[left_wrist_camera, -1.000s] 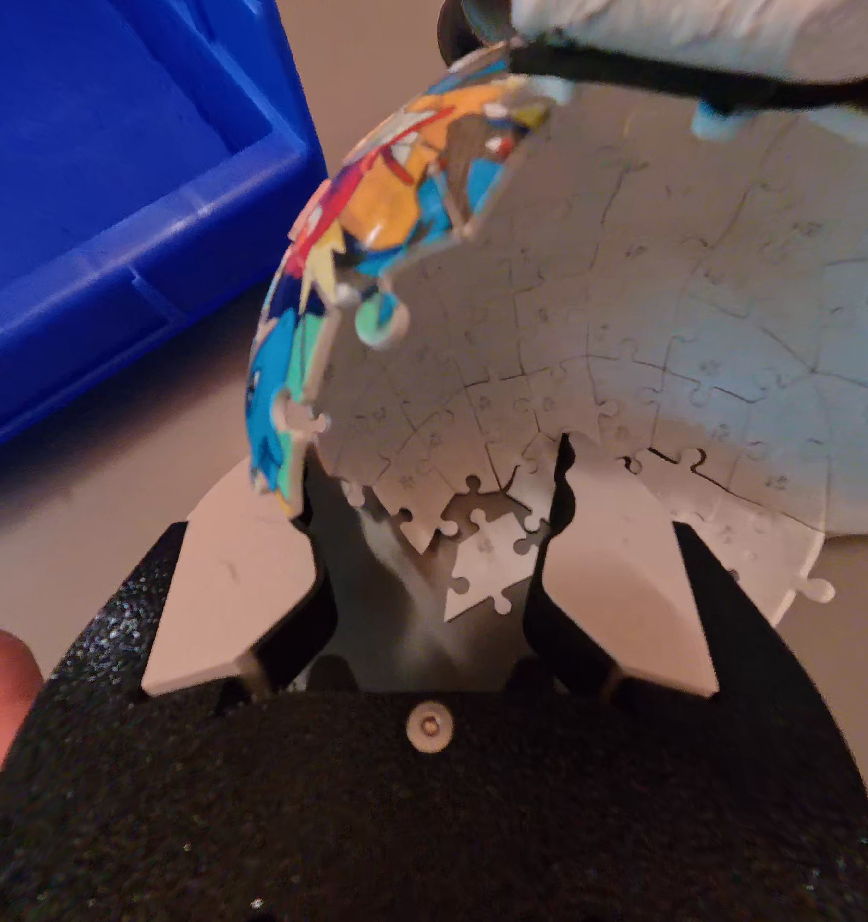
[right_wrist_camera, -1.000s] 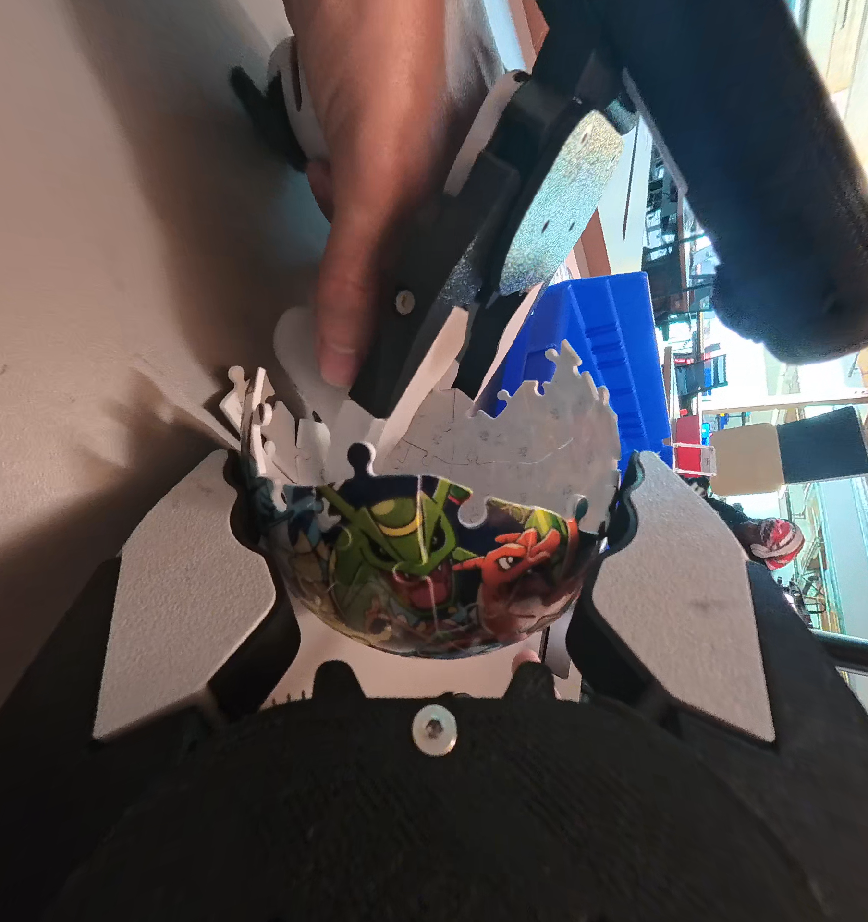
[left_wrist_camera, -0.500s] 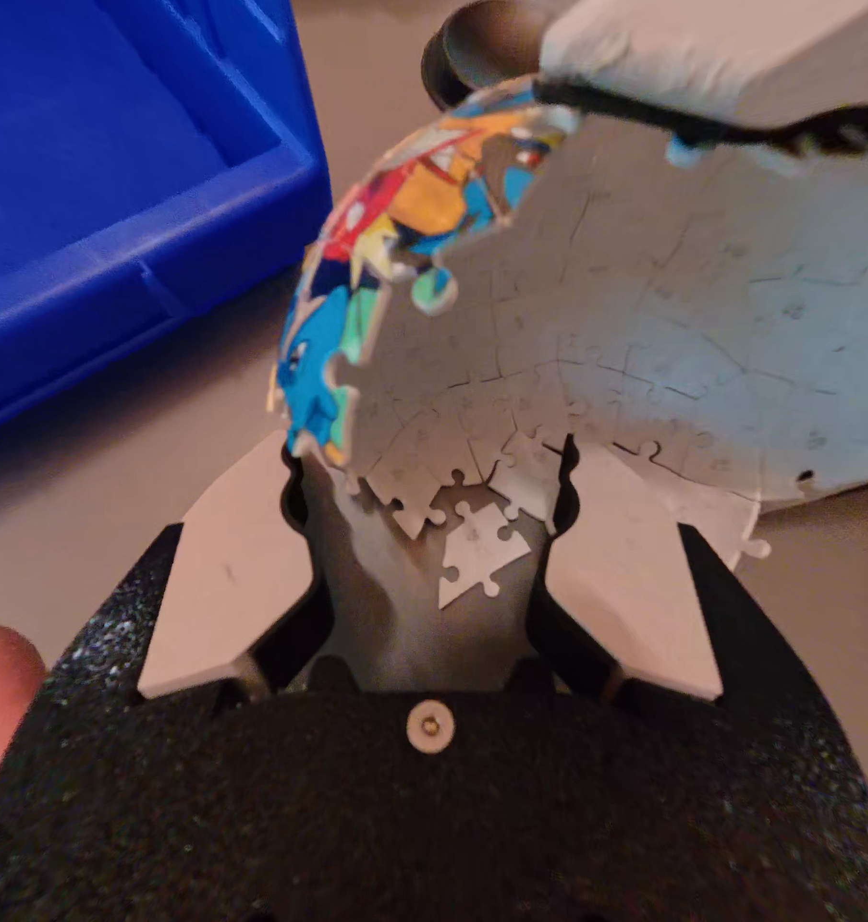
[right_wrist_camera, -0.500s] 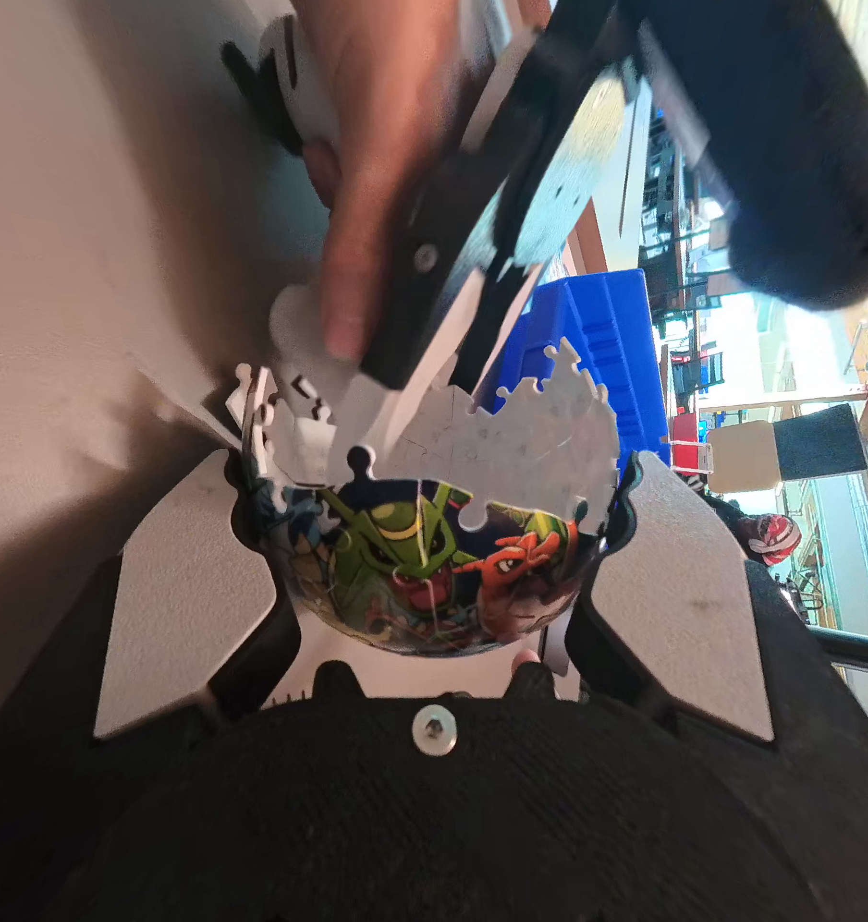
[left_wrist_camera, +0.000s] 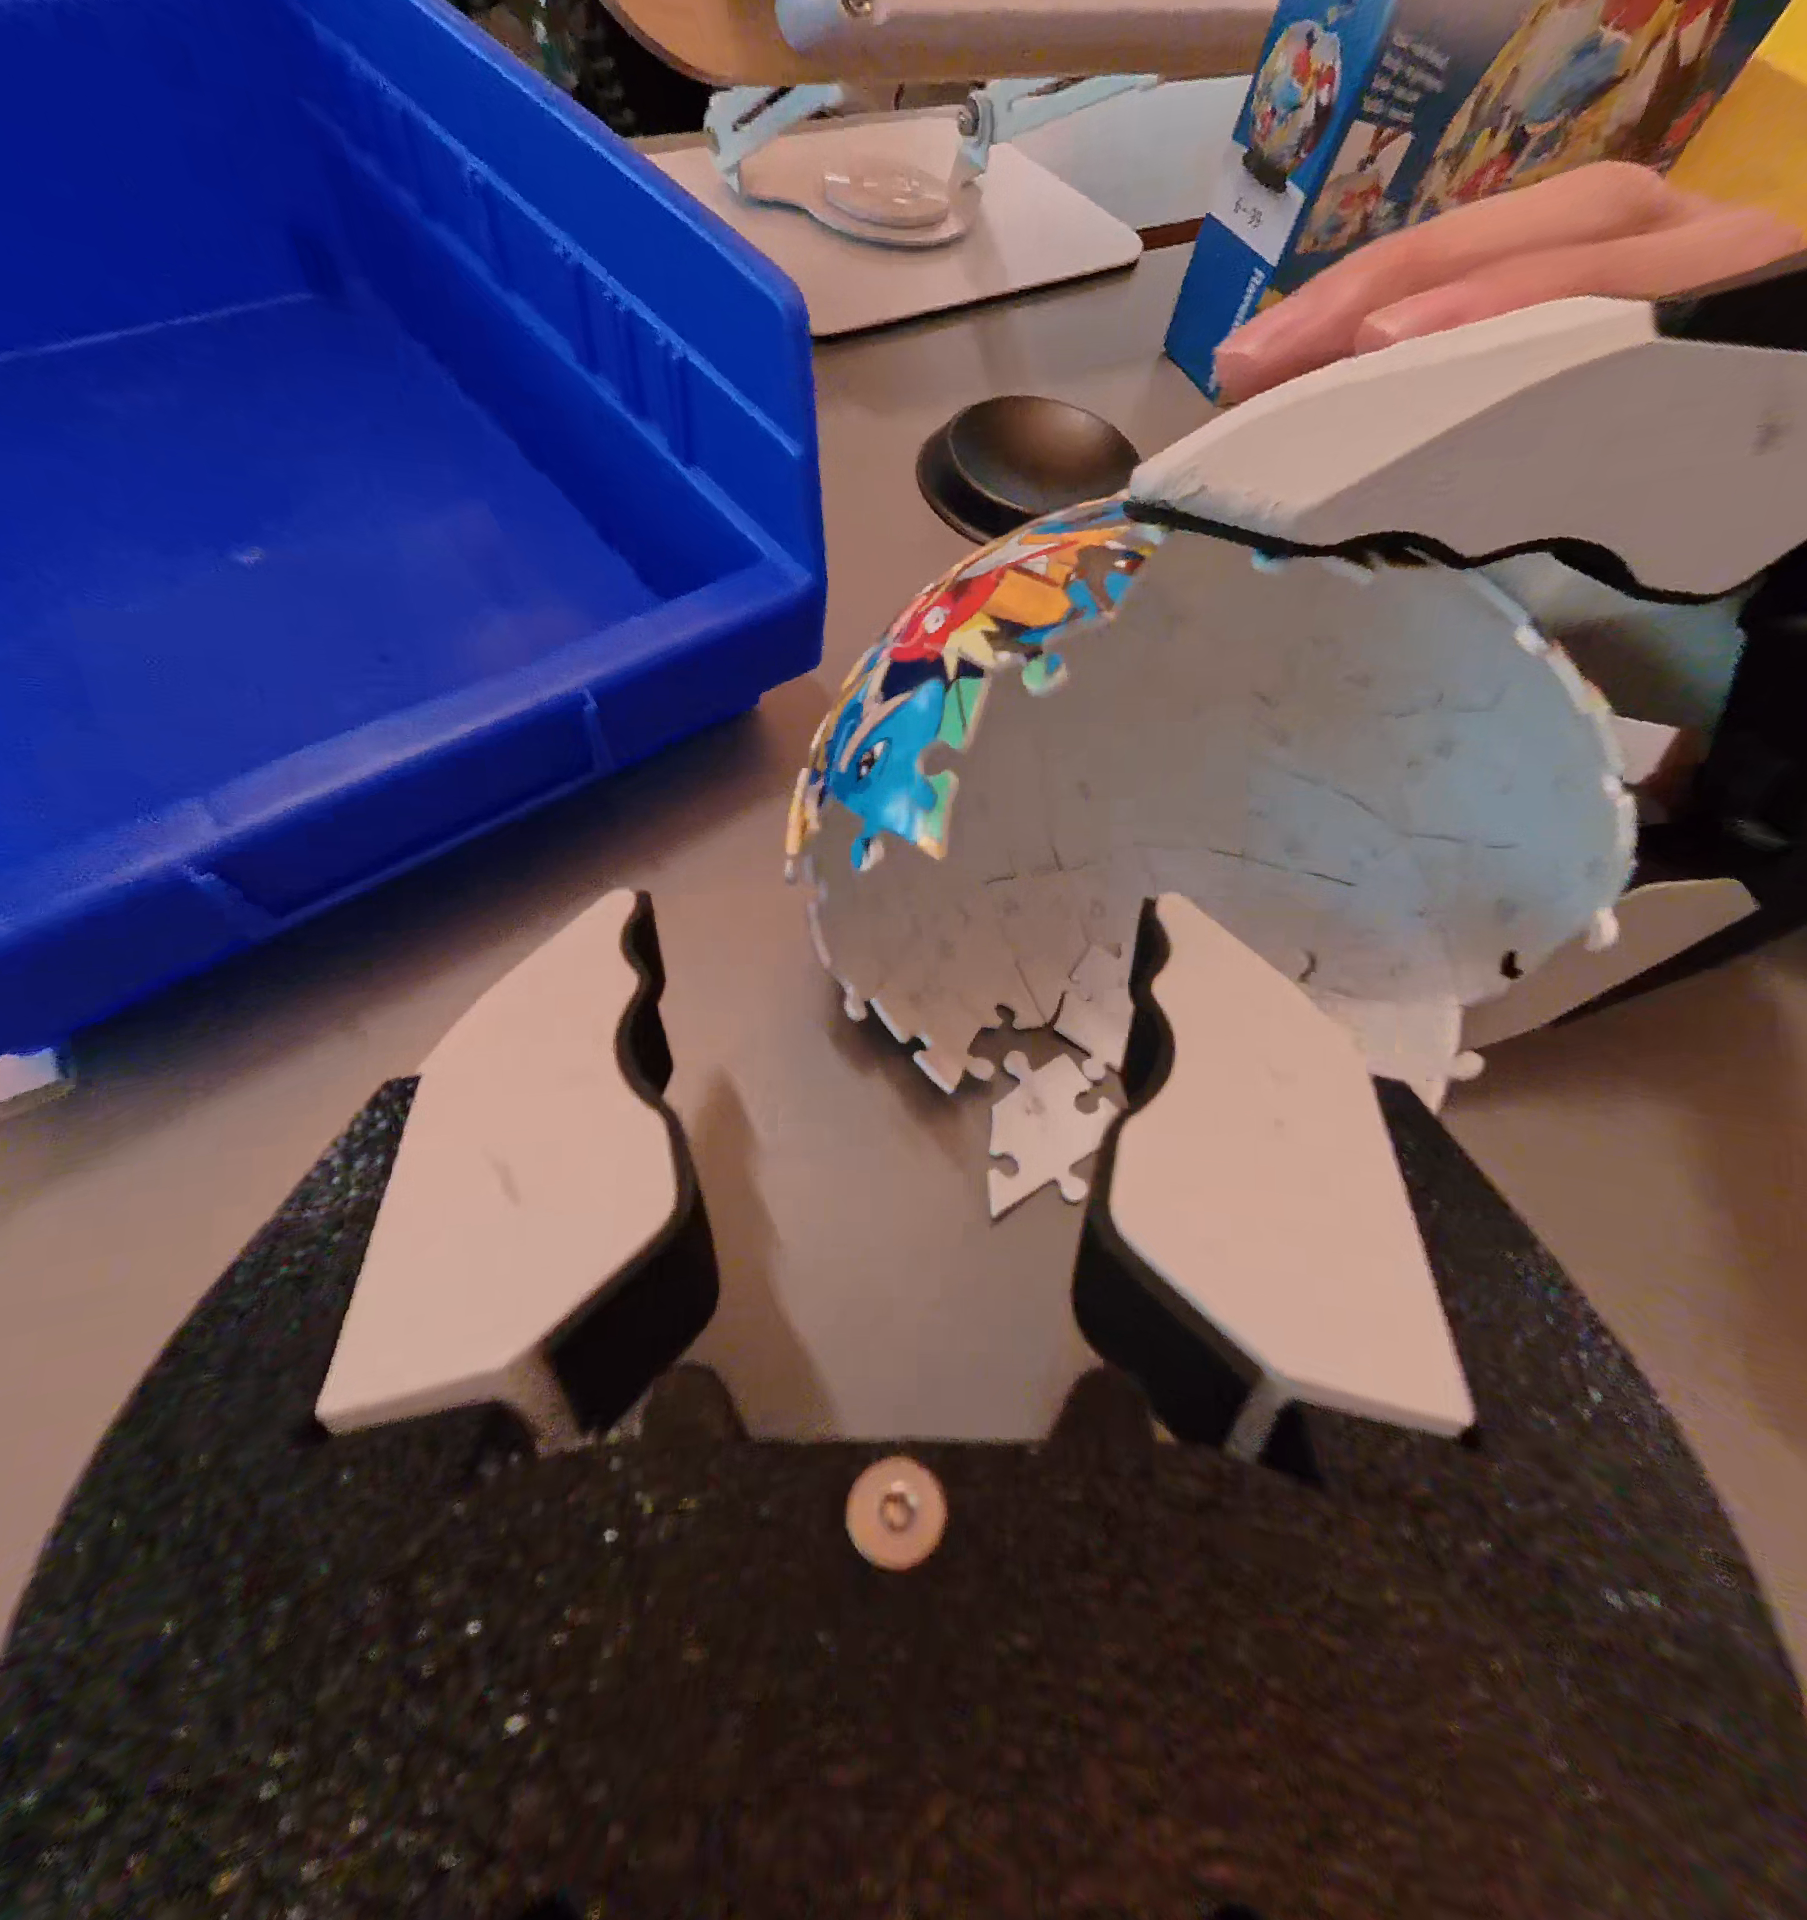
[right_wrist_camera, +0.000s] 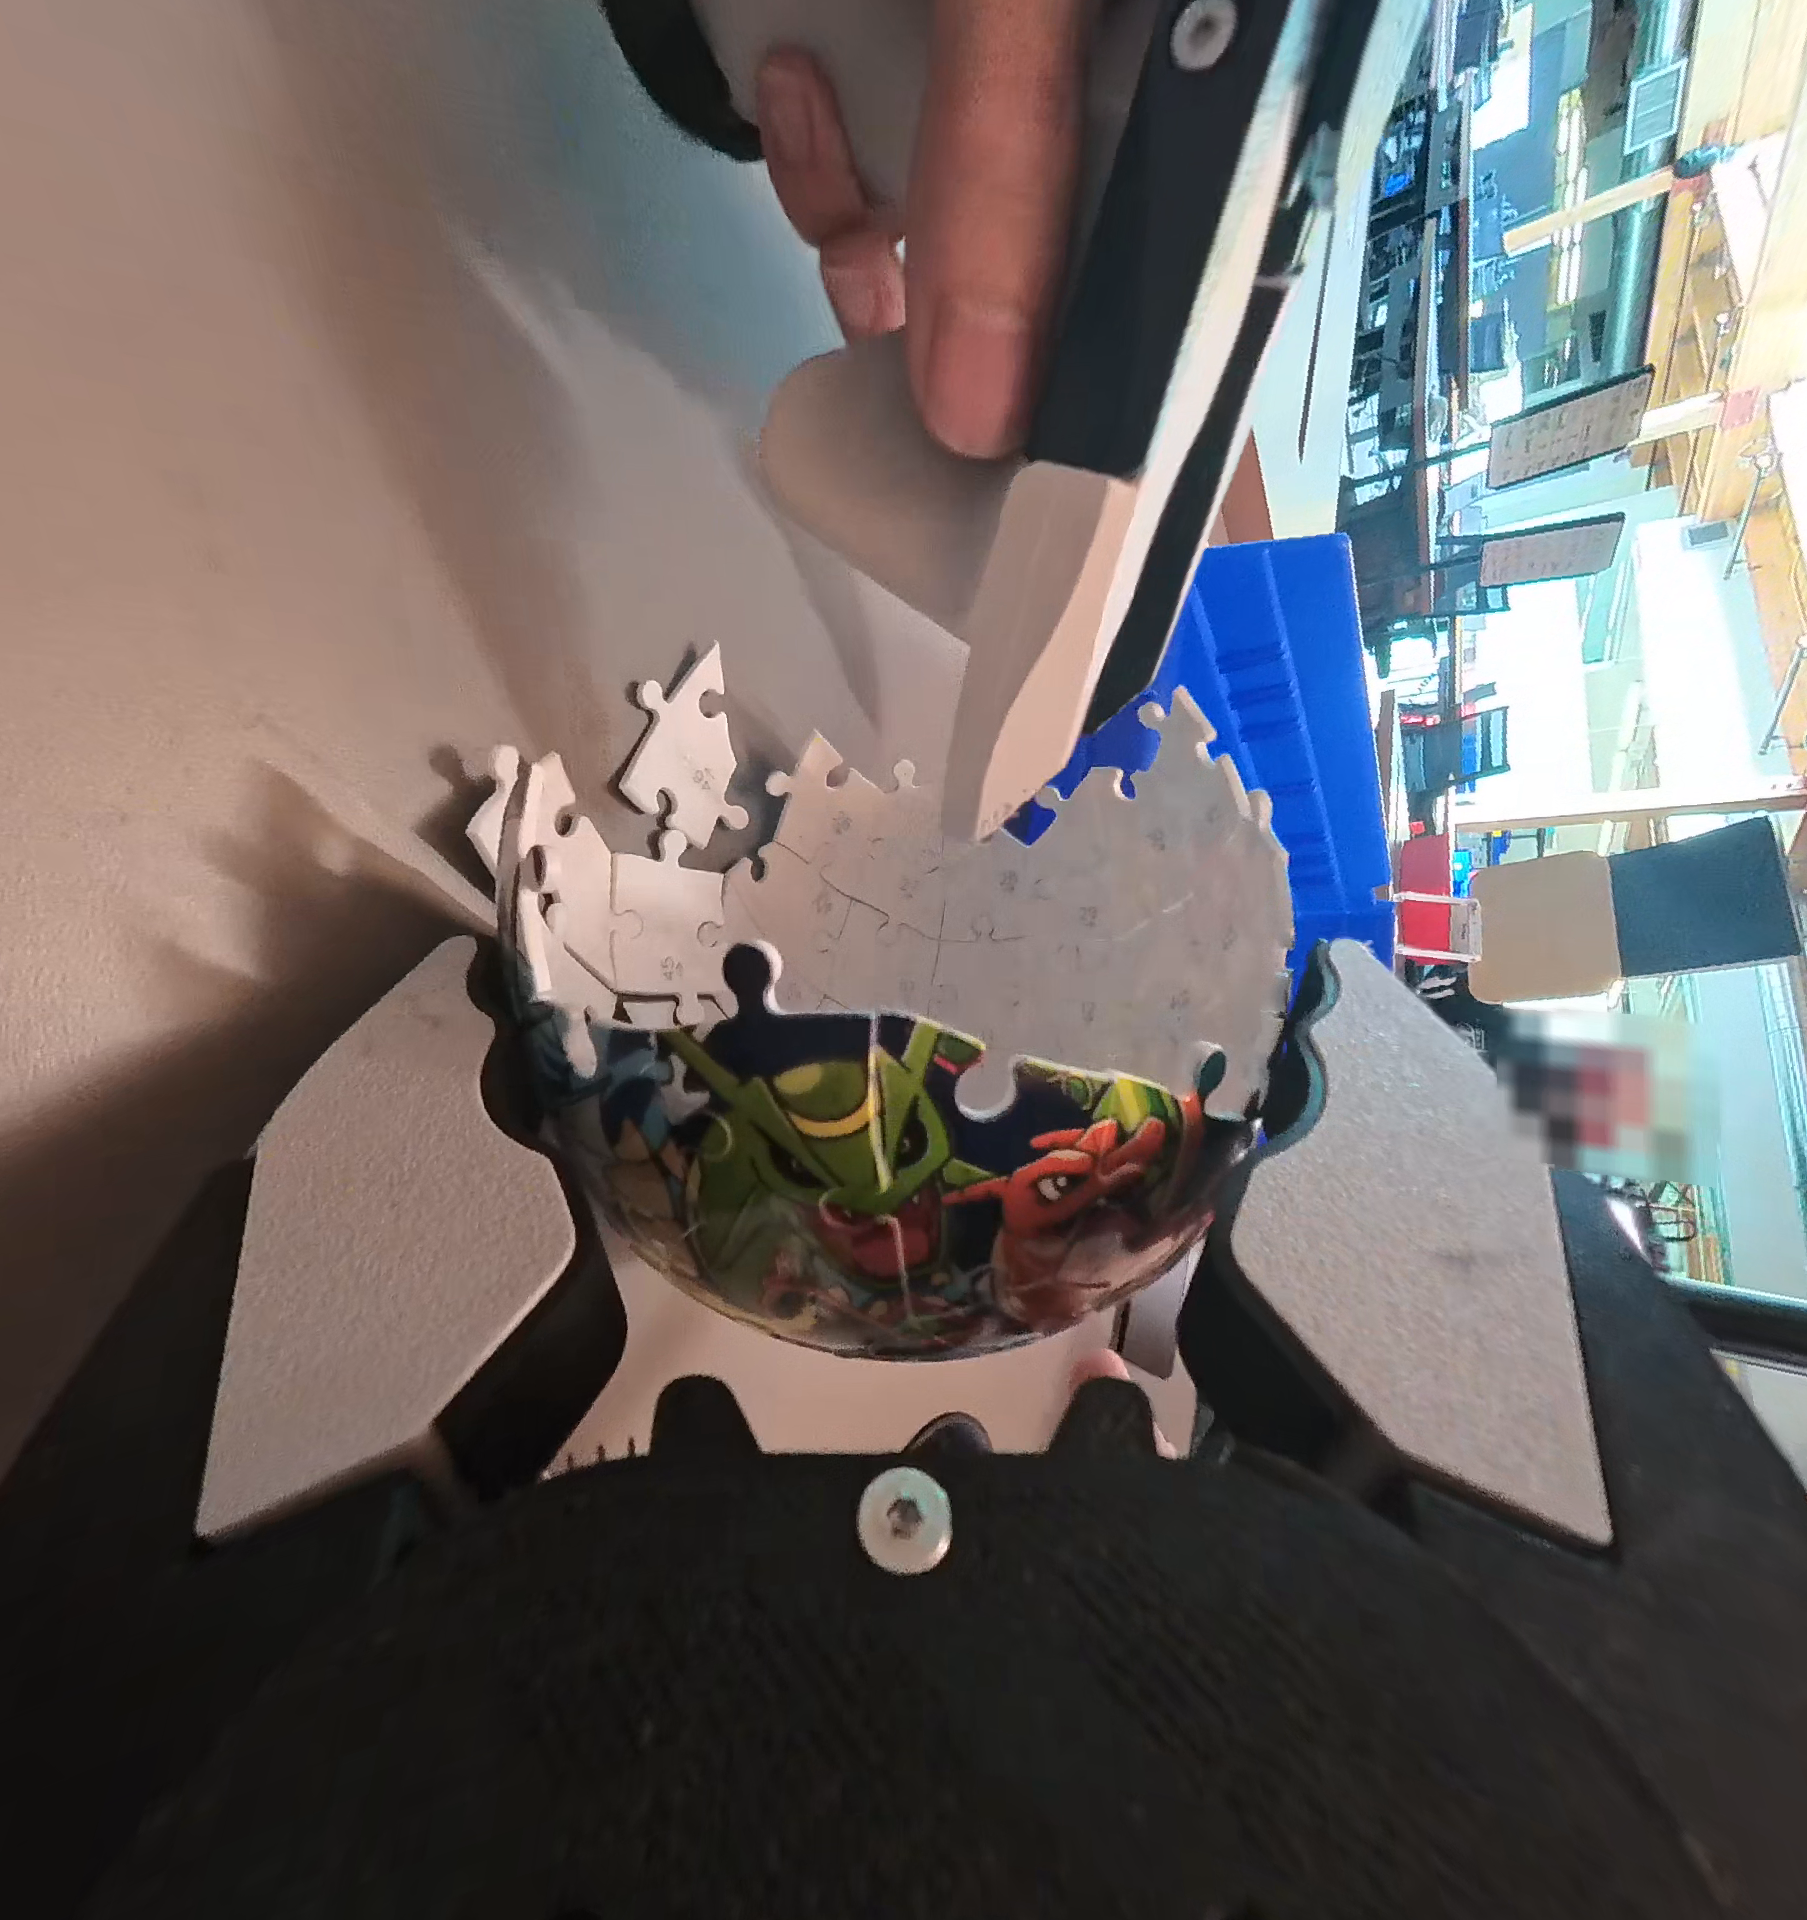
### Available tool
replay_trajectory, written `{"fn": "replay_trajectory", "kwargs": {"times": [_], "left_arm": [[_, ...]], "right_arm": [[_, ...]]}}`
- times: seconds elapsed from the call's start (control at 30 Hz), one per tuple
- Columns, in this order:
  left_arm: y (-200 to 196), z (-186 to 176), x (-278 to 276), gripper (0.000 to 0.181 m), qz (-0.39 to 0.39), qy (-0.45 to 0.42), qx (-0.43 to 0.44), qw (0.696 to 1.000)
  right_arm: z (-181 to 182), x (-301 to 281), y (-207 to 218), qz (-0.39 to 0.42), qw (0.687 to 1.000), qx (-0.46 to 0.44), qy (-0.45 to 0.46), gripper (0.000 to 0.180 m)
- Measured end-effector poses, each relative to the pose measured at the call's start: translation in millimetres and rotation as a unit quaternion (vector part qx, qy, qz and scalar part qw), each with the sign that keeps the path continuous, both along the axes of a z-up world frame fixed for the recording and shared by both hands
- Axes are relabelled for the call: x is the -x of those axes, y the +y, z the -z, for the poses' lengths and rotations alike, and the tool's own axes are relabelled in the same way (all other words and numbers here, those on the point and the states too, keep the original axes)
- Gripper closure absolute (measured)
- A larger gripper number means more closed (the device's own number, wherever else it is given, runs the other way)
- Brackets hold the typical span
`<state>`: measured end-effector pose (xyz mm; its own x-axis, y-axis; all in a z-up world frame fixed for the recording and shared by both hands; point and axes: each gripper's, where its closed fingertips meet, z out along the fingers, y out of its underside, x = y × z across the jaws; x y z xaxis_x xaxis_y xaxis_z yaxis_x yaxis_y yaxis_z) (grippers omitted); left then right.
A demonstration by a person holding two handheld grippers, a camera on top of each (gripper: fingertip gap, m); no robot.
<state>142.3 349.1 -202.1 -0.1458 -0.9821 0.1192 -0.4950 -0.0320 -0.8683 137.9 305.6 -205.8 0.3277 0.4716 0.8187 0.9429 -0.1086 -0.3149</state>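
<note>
My right gripper (right_wrist_camera: 899,1049) clamps the puzzle shell (right_wrist_camera: 982,1164); left gripper (left_wrist_camera: 894,997) spread: loose piece (left_wrist_camera: 1044,1132) at 1 o'clock risks dislodging rim pieces.

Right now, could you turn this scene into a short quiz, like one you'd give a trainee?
1. True or false: the right gripper is clamped on the curved puzzle shell.
2. Which thing lies loose on the table? A) a grey puzzle piece B) a spoon C) a coin
3. Fill in: the left gripper is ____, with nothing between its fingers.

Key
1. True: both pads press the shell's sides.
2. A: the loose puzzle piece lies beside the shell's broken edge, near the blue bin.
3. Open.
</note>
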Motion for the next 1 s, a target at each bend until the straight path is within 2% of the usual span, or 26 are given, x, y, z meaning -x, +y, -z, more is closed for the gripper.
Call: {"fn": "replay_trajectory", "kwargs": {"times": [0.03, 0.2, 0.4, 0.7, 0.87, 1.0], "left_arm": [[5, 0, 0, 0.096, -0.006, -0.007, -0.014, 1.000], [21, -17, 2, 0.107, -0.037, -0.058, -0.101, 0.992], [14, -36, 6, 0.114, -0.033, -0.087, -0.076, 0.993], [11, -7, 17, 0.119, 0.000, -0.011, -0.118, 0.993], [10, 6, 12, 0.121, -0.005, 0.002, -0.090, 0.996], [10, 0, 8, 0.125, -0.004, -0.025, -0.098, 0.995]], "right_arm": [[0, 0, 0, 0.003, 1.000, 0.001, 0.003, 0.043], [1, -4, 0, 0.015, 1.000, 0.005, 0.008, 0.043], [1, -9, -5, 0.042, 0.999, 0.009, 0.003, 0.044], [0, -14, -9, 0.071, 0.997, 0.003, -0.017, 0.045], [-1, -13, -11, 0.079, 0.996, -0.010, -0.029, 0.046], [-3, -11, -12, 0.083, 0.995, -0.027, -0.037, 0.047]]}}
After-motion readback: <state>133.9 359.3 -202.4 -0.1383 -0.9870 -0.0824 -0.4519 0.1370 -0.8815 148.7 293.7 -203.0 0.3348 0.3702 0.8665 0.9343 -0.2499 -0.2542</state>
